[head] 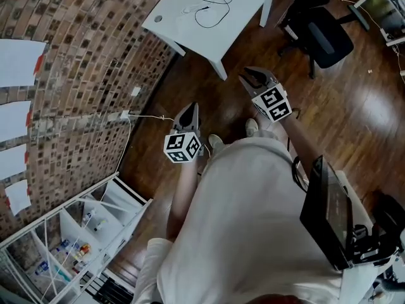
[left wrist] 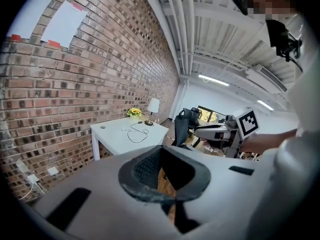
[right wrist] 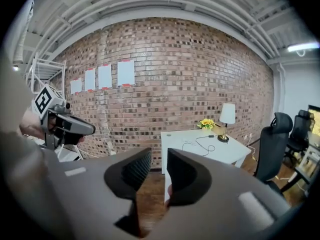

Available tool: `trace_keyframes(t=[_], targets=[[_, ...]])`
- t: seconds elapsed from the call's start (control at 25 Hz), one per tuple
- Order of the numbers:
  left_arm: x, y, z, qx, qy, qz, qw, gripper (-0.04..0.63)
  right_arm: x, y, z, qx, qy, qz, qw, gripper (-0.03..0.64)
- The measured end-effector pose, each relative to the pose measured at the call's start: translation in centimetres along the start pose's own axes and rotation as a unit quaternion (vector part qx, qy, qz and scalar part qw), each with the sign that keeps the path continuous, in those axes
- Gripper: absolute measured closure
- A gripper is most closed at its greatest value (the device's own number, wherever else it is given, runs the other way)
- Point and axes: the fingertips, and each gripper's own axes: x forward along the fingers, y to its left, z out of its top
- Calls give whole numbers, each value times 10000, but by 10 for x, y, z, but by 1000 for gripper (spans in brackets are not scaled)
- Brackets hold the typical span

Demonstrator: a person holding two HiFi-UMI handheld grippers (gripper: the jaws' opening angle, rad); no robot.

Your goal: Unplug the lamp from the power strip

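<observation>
1. Left claw: tips closed together, gripping nothing and touching nothing.
2. Right claw: jaws partly apart, and the gap is empty, with floor showing through it.
3. Lamp: upright at the desk's far wall-side corner, just beside flowers.
4. A black cord loops across the desk top from the lamp's base.
5. Both claws hang well apart from the desk.

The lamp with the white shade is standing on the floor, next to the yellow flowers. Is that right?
Not quite. The lamp with the white shade is standing on the white table, not on the floor, next to the yellow flowers. The right gripper view shows it.
</observation>
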Motion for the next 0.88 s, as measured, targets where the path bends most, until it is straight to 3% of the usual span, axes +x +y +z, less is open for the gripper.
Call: trace_keyframes(t=[0.16, 0.56, 0.72, 0.88], targets=[[-13, 22, 11, 142, -55, -12, 9999, 591, 21, 15, 12, 67, 53, 74, 9999, 535], [-49, 97, 11, -107, -192, 353, 9991, 591, 68, 54, 22, 101, 205, 330, 9992, 538], [-58, 116, 4, -200, -95, 435, 9988, 591, 71, 51, 32, 612, -114, 340, 9975, 538], [-72, 126, 2, -252, -18, 433, 9987, 591, 56, 52, 34, 773, -502, 310, 9953, 543]])
